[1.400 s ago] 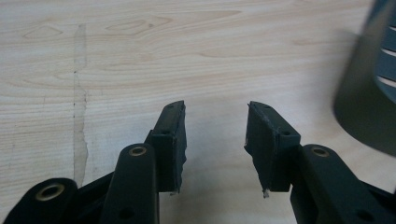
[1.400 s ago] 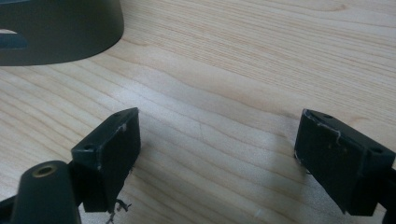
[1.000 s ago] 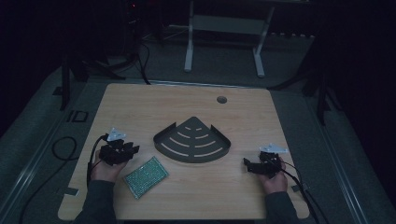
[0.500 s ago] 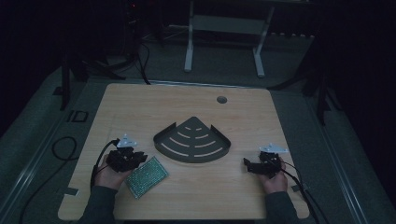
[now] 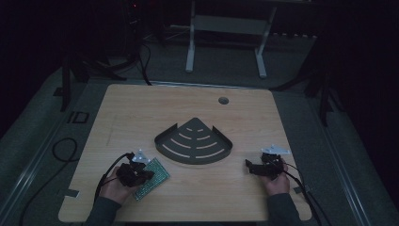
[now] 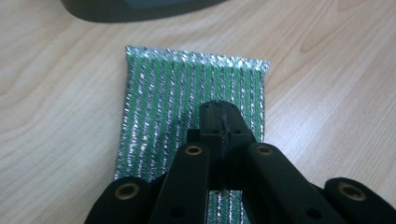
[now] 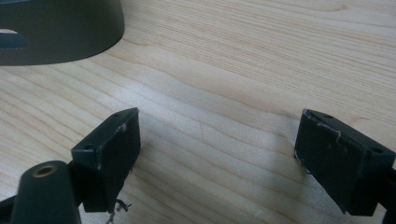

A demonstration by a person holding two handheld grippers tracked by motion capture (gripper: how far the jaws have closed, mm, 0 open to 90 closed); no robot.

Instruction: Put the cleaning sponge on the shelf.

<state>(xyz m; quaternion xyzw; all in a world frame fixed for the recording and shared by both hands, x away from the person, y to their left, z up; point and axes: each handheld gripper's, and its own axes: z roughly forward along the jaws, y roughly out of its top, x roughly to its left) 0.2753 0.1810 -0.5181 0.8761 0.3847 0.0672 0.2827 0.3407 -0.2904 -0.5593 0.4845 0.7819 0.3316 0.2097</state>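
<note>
Lying flat, the green silver-striped scouring pad [image 6: 191, 107] sits under the clenched, just-closed left gripper [image 6: 219, 116].

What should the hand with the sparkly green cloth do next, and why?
Probably lift a little. The left gripper has just been closing, and its jaws now meet over the green sparkly cloth, which lies flat on the table beside the dark corner tray. A small lift would show whether the cloth is really pinched.

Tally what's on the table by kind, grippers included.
Green scouring pad: 1
Dark fan-shaped rack: 1
Grippers: 2, the left gripper and the right gripper
Total: 4
</note>
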